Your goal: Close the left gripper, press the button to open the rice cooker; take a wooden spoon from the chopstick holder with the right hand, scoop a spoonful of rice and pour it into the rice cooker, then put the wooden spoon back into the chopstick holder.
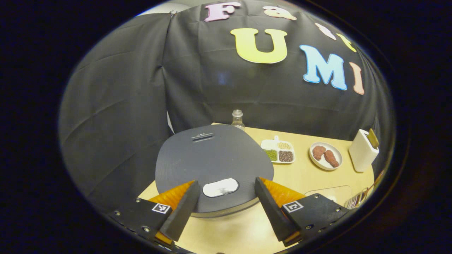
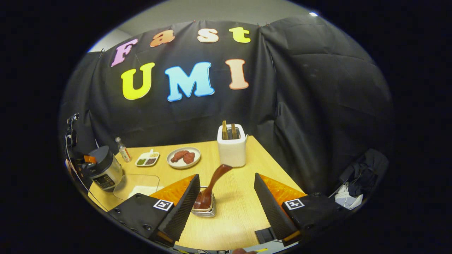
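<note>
Left hand-held gripper: fingers wide apart, empty, above the closed rice cooker, its button between them. Right hand-held gripper: spread, empty; wooden spoon in chopstick holder between them. Holder's left side hidden behind a finger.

Light wood desk under both my views, its far edge against the black cloth wall. On it, from my right gripper view:

- Rice cooker at the far left corner, lid shut.
- Small clear bottle behind it, upright.
- Divided tray of grains beside the bottle.
- White plate with two brown pieces, next along.
- White chopstick holder toward the back right, upright, wooden handles standing in it.
- Clear container just beside the cooker, something white in it.
- Small glass dish near the front, a brown spoon leaning in it.
</note>
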`<state>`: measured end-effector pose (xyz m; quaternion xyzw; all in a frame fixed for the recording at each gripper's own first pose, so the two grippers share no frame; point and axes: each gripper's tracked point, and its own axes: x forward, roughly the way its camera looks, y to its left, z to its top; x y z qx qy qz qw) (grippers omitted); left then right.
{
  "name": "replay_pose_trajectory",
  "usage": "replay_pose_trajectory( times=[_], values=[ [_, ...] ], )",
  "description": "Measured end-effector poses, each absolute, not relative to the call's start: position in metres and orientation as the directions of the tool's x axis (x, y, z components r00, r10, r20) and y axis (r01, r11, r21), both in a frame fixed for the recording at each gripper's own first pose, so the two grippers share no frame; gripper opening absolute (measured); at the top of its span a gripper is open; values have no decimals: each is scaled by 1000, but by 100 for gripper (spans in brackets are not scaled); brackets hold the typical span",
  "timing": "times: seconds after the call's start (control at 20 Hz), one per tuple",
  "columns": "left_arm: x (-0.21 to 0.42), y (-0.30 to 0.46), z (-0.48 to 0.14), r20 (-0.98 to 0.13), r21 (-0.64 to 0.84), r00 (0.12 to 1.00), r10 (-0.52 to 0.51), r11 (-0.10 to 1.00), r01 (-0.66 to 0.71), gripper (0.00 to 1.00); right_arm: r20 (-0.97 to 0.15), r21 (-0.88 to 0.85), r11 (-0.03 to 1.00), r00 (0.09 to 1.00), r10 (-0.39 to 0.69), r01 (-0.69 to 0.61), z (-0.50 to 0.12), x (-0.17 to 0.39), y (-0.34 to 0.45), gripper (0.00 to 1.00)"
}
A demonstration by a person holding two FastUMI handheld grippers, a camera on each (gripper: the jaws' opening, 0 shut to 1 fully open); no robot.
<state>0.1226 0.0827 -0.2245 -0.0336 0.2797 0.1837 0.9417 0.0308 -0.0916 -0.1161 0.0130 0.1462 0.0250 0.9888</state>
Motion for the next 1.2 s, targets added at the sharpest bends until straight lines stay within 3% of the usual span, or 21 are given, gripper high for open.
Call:
replay_pose_trajectory(
  times=[0.1,0.15,0.2,0.6,0.95,1.2],
  values=[
    [112,77,-189,-484,37,818,311,941,-335,99,-245,-7,999,969,41,-44,-96,28,-89,98],
    [104,71,-166,-452,34,842,294,949,-313,98,-215,-20,999,976,34,-39,-82,25,-88,93],
    [98,66,-142,-422,36,863,278,956,-290,99,-179,-21,999,983,36,-40,-65,22,-85,98],
    [22,26,20,-118,-20,981,157,987,-161,99,-36,35,999,999,41,-39,5,-16,-66,98],
    [-37,11,62,-69,105,996,61,993,-53,99,-29,77,996,999,-35,37,21,-54,-82,98],
    [-40,-8,63,-55,-2,998,30,1000,-30,99,-40,84,994,997,-69,72,18,-55,-96,98]
  ],
)
